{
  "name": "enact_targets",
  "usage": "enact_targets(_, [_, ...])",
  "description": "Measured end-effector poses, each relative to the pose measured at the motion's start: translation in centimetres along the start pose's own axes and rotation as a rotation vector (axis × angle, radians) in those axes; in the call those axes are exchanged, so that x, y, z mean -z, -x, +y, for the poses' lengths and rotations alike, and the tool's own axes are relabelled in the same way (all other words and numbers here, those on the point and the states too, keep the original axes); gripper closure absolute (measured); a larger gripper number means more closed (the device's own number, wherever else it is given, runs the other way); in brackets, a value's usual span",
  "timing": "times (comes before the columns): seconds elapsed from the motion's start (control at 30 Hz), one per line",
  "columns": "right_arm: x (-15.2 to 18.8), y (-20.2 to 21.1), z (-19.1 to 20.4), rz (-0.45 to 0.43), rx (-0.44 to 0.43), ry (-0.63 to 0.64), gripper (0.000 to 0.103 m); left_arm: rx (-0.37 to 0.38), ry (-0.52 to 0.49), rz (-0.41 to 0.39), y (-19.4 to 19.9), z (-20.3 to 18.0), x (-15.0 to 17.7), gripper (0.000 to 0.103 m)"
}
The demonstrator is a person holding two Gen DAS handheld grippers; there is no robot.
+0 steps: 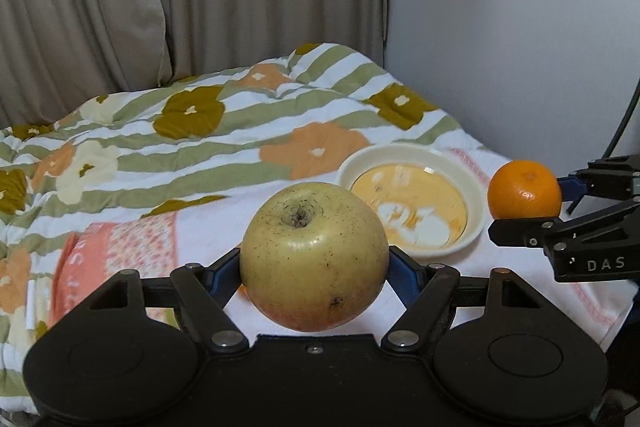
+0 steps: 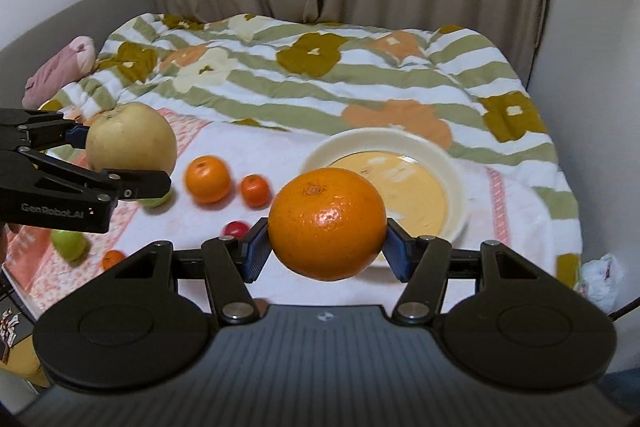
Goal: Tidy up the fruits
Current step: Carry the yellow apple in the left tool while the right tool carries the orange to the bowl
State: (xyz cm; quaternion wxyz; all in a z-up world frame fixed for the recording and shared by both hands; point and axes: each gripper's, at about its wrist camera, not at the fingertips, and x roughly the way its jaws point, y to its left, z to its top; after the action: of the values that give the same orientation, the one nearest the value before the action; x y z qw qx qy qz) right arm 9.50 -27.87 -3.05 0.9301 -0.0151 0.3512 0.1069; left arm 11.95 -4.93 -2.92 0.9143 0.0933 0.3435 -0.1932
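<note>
My left gripper (image 1: 314, 267) is shut on a large yellow-green apple (image 1: 314, 257) and holds it above the white towel, left of the bowl. The apple also shows in the right wrist view (image 2: 132, 143). My right gripper (image 2: 326, 247) is shut on a big orange (image 2: 326, 223) and holds it in front of the cream bowl (image 2: 448, 163). In the left wrist view the orange (image 1: 524, 189) hangs just right of the bowl (image 1: 478, 187). The bowl is empty with a yellow inside.
Loose fruit lies on the towel (image 2: 280, 147): an orange (image 2: 208, 179), a smaller orange (image 2: 255, 190), a small red fruit (image 2: 236, 228), a green fruit (image 2: 70, 245) and a small orange (image 2: 113, 259). A flowered quilt (image 2: 320, 75) covers the bed behind. Curtains and walls stand at the back and right.
</note>
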Motion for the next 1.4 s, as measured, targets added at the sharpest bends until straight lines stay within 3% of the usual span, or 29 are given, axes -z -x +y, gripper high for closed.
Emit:
enact_targets(0.2, [-1.6, -2.1, -4.3, -0.003, 0.052, 0.031, 0.029, 0.003, -0.017, -0.012, -3.4, -2.7, -3.0, 0.024])
enact_targets(0.5, [-3.7, -7.2, -10.8, 0.021, 0.041, -0.007, 0.029, 0.014, -0.044, 0.027, -11.4, -5.7, -6.2, 0.024])
enact_targets(0.83, [-3.7, -12.5, -14.7, 0.074, 0.010, -0.040, 0.029, 0.024, -0.077, 0.108, -20.3, -7.9, -7.4, 0.024])
enact_targets(1.3, [-4.0, -14.9, -16.6, 0.113, -0.016, -0.052, 0.029, -0.001, -0.139, 0.191, -23.9, -9.3, -7.8, 0.024])
enact_targets(1.37, [-4.1, -14.9, -16.7, 0.115, -0.017, -0.047, 0.029, -0.007, -0.144, 0.187, -23.6, -9.3, -7.8, 0.019])
enact_targets(1.4, [-4.1, -15.0, -16.7, 0.116, -0.019, -0.044, 0.029, -0.011, -0.153, 0.174, -23.3, -9.3, -7.9, 0.009])
